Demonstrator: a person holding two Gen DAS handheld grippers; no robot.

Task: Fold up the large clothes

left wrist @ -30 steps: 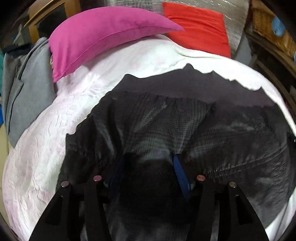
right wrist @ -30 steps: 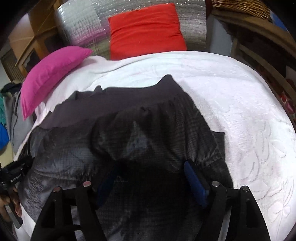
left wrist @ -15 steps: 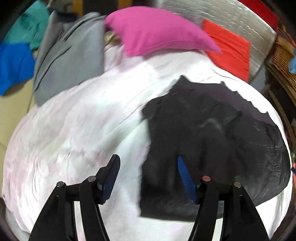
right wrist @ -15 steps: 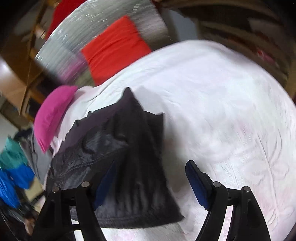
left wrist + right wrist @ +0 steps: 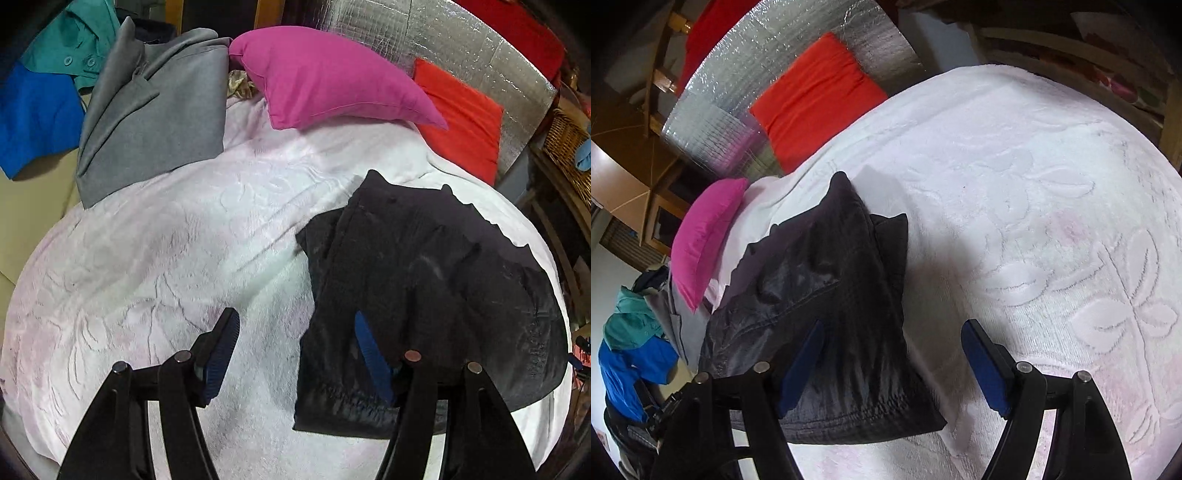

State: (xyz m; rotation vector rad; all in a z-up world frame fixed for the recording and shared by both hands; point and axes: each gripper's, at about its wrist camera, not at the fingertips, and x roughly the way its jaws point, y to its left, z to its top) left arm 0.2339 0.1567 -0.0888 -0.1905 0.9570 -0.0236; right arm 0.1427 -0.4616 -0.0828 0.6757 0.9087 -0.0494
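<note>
A black quilted garment (image 5: 424, 288) lies folded in a flat pile on the white embossed bedspread (image 5: 166, 258). My left gripper (image 5: 295, 317) hovers open over the garment's left edge: its left finger is above bare bedspread, its right finger above the dark cloth. In the right wrist view the same garment (image 5: 827, 295) lies to the left on the bedspread (image 5: 1052, 221). My right gripper (image 5: 892, 326) is open above the garment's right edge, with its right finger over white cloth. Neither pair of pads presses on anything.
At the head of the bed lie a pink pillow (image 5: 332, 74) and a red cushion (image 5: 458, 114) against silver foil. A grey garment (image 5: 147, 118) and teal and blue clothes (image 5: 37, 110) are heaped at the far left. A wicker basket (image 5: 565, 147) stands on the right.
Both grippers were low over the bunched black garment with cloth between their fingers. They have since swung outwards, left one leftwards and right one rightwards, and the garment lies flat, let go.
</note>
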